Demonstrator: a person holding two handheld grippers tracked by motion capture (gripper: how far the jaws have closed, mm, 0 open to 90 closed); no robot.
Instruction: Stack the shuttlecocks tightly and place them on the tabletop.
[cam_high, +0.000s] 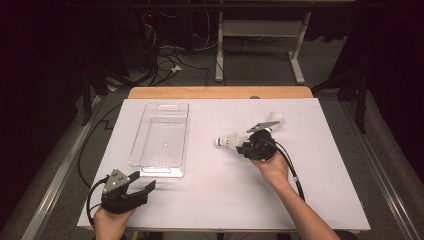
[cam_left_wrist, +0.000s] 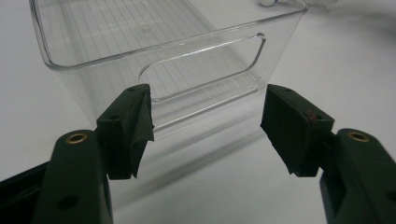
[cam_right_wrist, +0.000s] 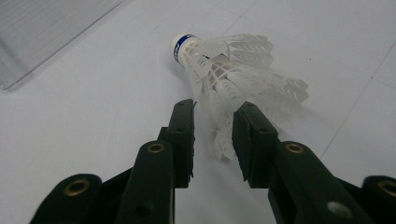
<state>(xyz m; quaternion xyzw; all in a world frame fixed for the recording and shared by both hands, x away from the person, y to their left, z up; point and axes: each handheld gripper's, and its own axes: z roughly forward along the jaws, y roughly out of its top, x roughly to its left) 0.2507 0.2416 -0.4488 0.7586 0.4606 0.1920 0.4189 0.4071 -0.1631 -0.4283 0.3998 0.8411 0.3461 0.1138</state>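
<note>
Shuttlecock (cam_high: 231, 141) on its side right of the tabletop's middle, cork toward the left edge, feathers toward the right gripper (cam_high: 248, 148). Well clear of every edge; open white tabletop (cam_high: 210, 195) all round it. Clear plastic bin (cam_high: 161, 139) lengthwise left of centre, well apart from the shuttlecock, short end toward the near edge. Left gripper (cam_high: 142, 184) near the near-left corner, just short of the bin's near end, jaws spread, nothing between. Right hand (cam_high: 270, 165) in from the near edge, forearm angled toward the middle. Wooden strip along the far edge; dark floor, cables and a desk frame beyond.

From the left gripper view: bin (cam_left_wrist: 187, 51) straight ahead, handle cutout in the near wall. Pads (cam_left_wrist: 140, 126) wide apart, short of that wall, touching nothing; bare white surface below.

From the right gripper view: shuttlecock (cam_right_wrist: 233, 70) lying on the white surface, blue-banded cork pointing away, feather skirt reaching back between the two black jaws. Jaws narrow around the skirt's rim, a slim gap on the left side; contact on the right side hard to judge. Corner of the bin (cam_right_wrist: 42, 37) at upper left, well apart.
</note>
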